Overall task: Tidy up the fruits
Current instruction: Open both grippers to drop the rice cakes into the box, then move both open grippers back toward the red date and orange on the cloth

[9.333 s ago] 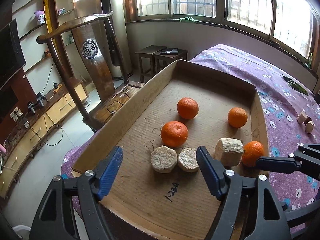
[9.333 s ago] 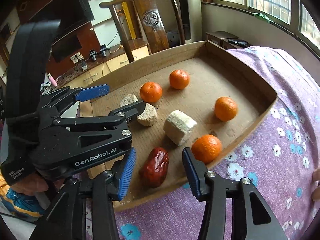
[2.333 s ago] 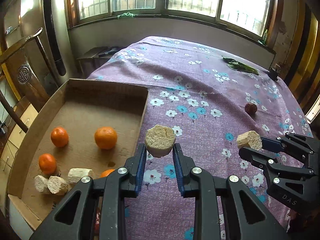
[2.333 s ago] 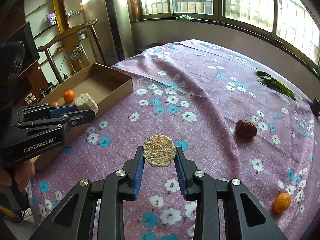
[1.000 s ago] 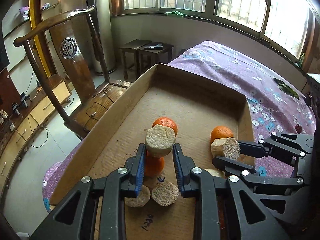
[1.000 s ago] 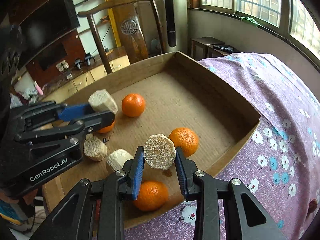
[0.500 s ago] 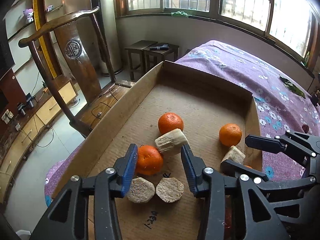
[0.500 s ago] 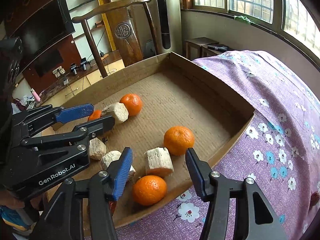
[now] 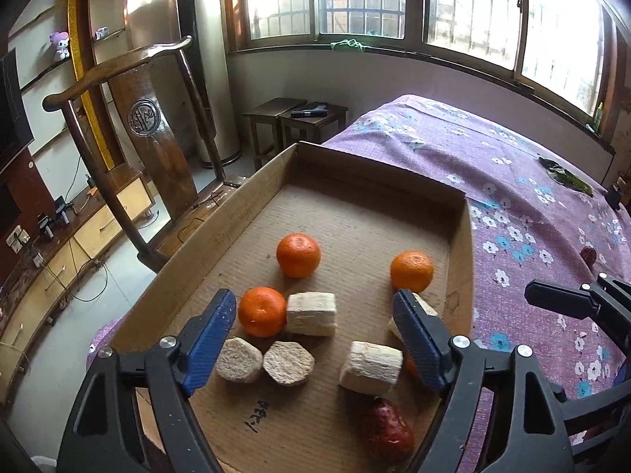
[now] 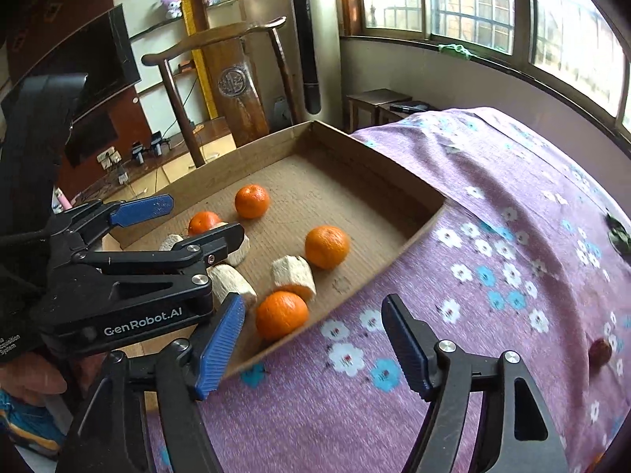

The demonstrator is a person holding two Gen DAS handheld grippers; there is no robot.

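A shallow cardboard tray lies at the edge of the purple flowered cloth. In it are several oranges, several pale cut chunks and a red date. My left gripper is open and empty above the tray's near end. My right gripper is open and empty over the tray's near corner, by an orange and a pale chunk. A second date lies on the cloth at the right; it also shows in the left wrist view.
A wooden chair stands beyond the tray's left side. Small dark stools stand by the wall under the windows. A green leaf lies far back on the cloth. The floor drops away left of the tray.
Both grippers have opened wider and drawn back a little. The pale chunks they let go now rest in the tray.
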